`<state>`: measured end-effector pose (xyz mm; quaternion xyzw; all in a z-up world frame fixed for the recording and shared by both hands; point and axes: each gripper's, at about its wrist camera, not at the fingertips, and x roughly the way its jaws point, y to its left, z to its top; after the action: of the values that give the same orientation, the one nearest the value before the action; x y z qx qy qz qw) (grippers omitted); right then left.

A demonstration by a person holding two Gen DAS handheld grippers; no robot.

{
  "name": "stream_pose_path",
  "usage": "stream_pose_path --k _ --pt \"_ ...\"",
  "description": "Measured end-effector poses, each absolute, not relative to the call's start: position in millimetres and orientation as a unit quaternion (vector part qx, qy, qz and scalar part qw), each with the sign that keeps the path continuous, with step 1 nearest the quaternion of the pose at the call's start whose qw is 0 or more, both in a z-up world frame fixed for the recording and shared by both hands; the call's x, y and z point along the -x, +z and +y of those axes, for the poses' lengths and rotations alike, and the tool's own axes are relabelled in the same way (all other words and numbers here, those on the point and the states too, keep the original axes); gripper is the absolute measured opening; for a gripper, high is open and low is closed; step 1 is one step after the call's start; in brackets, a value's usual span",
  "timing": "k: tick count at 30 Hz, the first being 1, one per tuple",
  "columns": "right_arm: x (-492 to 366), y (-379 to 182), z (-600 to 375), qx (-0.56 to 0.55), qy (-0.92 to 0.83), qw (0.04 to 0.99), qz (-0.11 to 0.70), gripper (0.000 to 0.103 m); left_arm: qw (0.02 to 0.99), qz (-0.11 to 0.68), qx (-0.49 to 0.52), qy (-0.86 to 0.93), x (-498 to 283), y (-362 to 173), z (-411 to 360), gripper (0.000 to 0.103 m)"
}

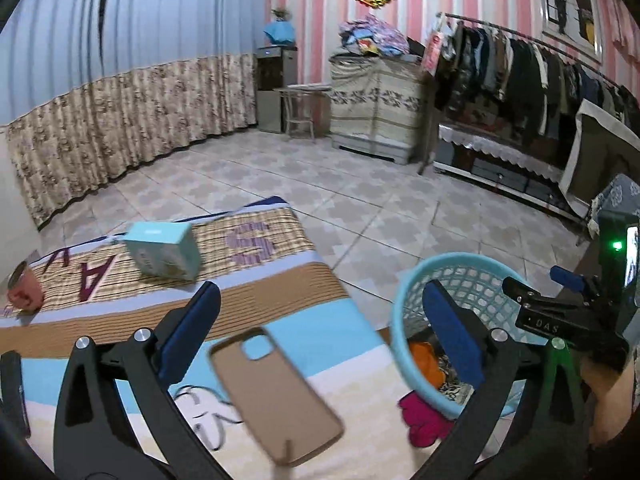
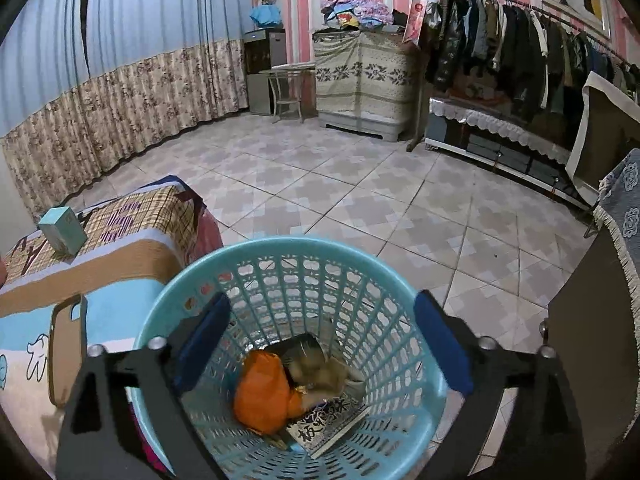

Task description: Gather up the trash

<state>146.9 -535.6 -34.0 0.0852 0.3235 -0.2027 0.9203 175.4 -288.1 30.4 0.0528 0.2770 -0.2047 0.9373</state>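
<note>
My left gripper stands open over the bed, and a tan phone case lies on the blanket just below and between its blue pads, untouched by either. My right gripper is open above the light blue mesh basket, with nothing between its fingers. Inside the basket lie an orange bag, a black-and-white printed packet and a brownish wrapper. In the left wrist view the basket stands at the bed's right edge. The phone case also shows in the right wrist view, left of the basket.
On the bed sit a teal box and a pink cup farther back. A magenta cloth lies against the basket. A dark cabinet stands right of the basket. Tiled floor, a clothes rack and covered furniture lie beyond.
</note>
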Motion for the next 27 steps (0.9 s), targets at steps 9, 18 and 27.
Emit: stream_pose_path --k 9,18,27 --pt "-137.5 -16.7 -515.1 -0.085 -0.214 0.919 0.319 0.097 0.953 0.250 -0.051 -0.164 -141.7 50.2 -225.2 0.098" --pt "-88.6 31.3 -436.2 -0.060 -0.182 0.947 0.256 0.099 0.967 0.220 -0.038 -0.127 -91.9 57.7 -155.7 0.098" --pt "-38.6 22.5 -331.7 -0.056 -0.136 0.967 0.208 0.099 0.970 0.231 -0.031 -0.067 -54.0 31.1 -79.2 0.098"
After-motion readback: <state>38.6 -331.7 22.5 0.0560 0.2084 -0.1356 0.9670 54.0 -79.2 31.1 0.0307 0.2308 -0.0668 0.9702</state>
